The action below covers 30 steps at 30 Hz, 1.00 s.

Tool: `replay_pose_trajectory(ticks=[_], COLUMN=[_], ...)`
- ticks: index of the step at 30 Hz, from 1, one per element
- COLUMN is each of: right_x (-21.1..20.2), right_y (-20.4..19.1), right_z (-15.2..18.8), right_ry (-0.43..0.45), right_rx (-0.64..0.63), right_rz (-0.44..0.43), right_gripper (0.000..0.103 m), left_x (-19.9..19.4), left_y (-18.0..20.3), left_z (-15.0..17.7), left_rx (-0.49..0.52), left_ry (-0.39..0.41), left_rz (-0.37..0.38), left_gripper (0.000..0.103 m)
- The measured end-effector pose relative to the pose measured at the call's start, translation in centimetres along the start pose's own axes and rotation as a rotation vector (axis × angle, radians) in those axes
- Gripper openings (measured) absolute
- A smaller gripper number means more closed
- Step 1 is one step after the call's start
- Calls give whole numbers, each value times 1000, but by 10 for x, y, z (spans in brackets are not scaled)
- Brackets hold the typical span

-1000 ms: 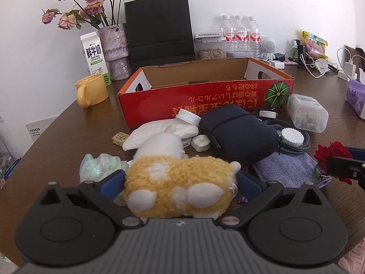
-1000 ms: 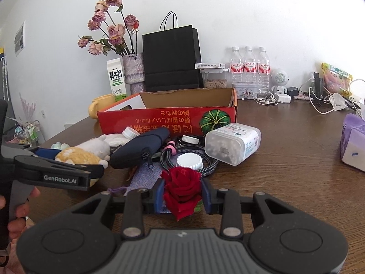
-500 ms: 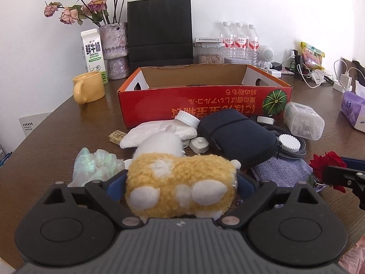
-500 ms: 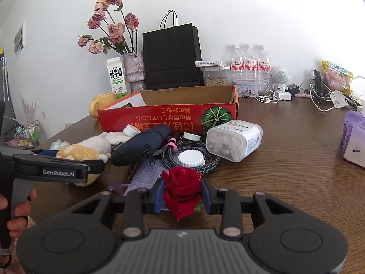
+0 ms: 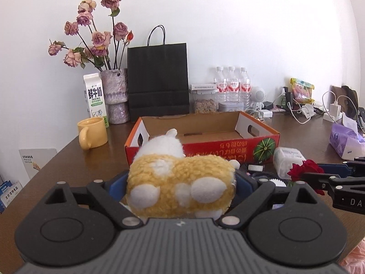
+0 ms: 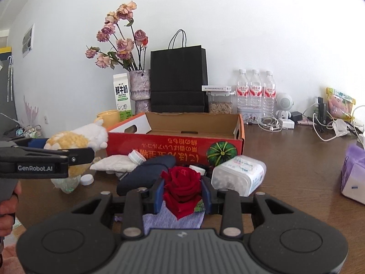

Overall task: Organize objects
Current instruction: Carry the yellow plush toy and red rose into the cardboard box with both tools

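Observation:
My left gripper (image 5: 180,182) is shut on a yellow and white plush toy (image 5: 180,182) and holds it in the air, short of the near wall of the open red cardboard box (image 5: 228,147). In the right wrist view the plush toy (image 6: 75,141) hangs left of the box (image 6: 173,146). My right gripper (image 6: 182,193) is shut on a red rose (image 6: 182,187), held above the pile in front of the box. The rose also shows at the right in the left wrist view (image 5: 303,171).
In front of the box lie a dark pouch (image 6: 146,173), a clear lidded container (image 6: 239,173), a white bag (image 6: 114,163), caps and a purple cloth (image 6: 173,217). Behind stand a yellow mug (image 5: 92,132), milk carton (image 5: 94,98), flower vase (image 5: 115,96), black bag (image 5: 158,80), water bottles (image 5: 231,86).
My left gripper has lifted the plush toy off the table and up toward the box. My right gripper has risen a little with the rose.

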State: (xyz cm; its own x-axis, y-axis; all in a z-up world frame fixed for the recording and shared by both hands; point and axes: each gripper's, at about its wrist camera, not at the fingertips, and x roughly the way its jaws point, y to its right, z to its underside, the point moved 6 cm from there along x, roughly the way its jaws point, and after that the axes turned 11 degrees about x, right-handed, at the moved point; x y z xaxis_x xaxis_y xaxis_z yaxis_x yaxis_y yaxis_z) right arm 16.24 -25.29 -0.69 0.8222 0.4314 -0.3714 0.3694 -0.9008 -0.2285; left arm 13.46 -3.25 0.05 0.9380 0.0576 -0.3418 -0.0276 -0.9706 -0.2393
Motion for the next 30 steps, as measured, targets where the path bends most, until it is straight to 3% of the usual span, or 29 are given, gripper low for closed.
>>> replay_pose_trajectory(ticks=[8,16,30], right_x=[33,91,207], right_y=[-9,-9,-4], right_z=[-43,-79,-104], right_ry=[73,97,-12], right_rx=[-45,-48,-15], right_rz=[7,33,86], right_gripper=[33,33,33], left_x=[25,76,173], left_y=[-8,-13,-26], left_z=[-43,-72,-86], left_rx=[-15,-39,-73], left_ry=[83,100,46], left_rz=[1,14,-6], left_gripper=[93,94,94])
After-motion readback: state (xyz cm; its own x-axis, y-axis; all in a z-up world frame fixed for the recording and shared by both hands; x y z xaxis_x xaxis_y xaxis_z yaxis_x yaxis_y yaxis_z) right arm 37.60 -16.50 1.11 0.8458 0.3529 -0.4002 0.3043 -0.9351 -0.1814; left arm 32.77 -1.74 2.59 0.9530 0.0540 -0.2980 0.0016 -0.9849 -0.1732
